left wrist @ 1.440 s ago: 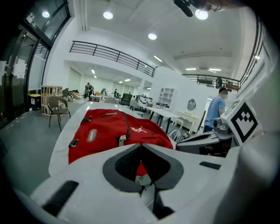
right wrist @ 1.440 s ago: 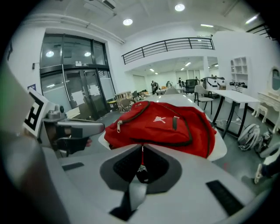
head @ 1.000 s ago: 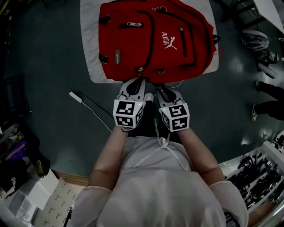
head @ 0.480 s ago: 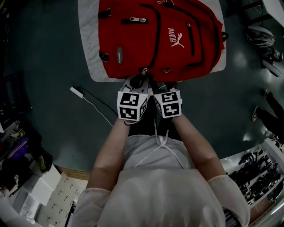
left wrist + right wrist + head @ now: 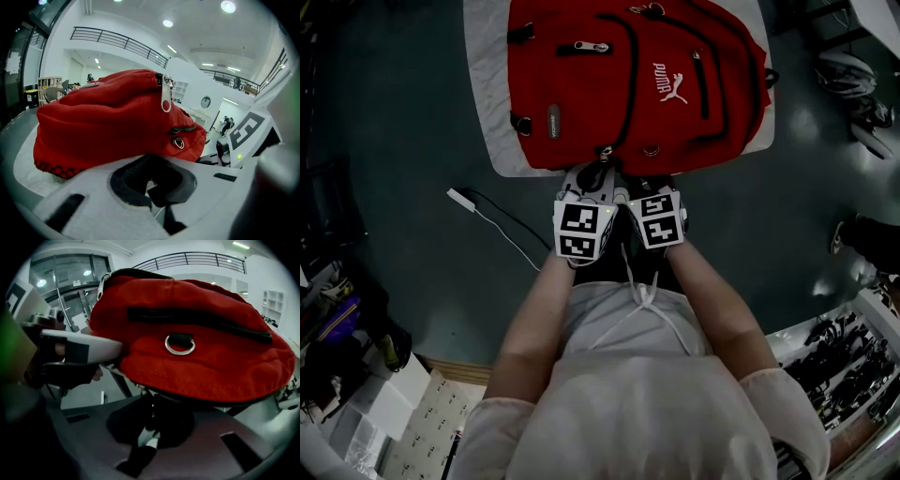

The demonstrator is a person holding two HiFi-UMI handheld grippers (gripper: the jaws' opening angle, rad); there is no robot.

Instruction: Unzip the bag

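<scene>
Room: a dark floor [image 5: 384, 122] lies all round. A white-plugged cable [image 5: 461, 199] trails across it off the table's near left corner.
Table: the white table [image 5: 483, 103] is almost wholly covered, with bare strips along its left edge and near edge.
Bag: the red bag [image 5: 637, 80] lies flat with its front up and one end at the near edge. Every zip that shows looks closed.
Left gripper: the left gripper [image 5: 592, 178] is at the near edge, below the silver zip pull [image 5: 165, 98]. Its fingers are drawn together and nothing shows between them. Whether they touch the bag I cannot tell.
Right gripper: the right gripper [image 5: 639, 187] is just beside the left one. Its fingers have just been closing and now stand all but together on a dark pull tab [image 5: 152, 414]. The tab hangs from the bag's end under the metal ring [image 5: 180, 344], though the view is dim there.
Step in hand: probably securing that tab before the first draw.
Doing it well: keep the squeeze firm and draw along the line of the zip's track, not away from the cloth. Go slowly round the curve.
Left's part: the bag is loose on the table, so pinning the cloth close behind the slider should give the pull something to work against.
Risk: the tab is small and may slip out, or the whole bag may slide toward the near edge instead of opening.
</scene>
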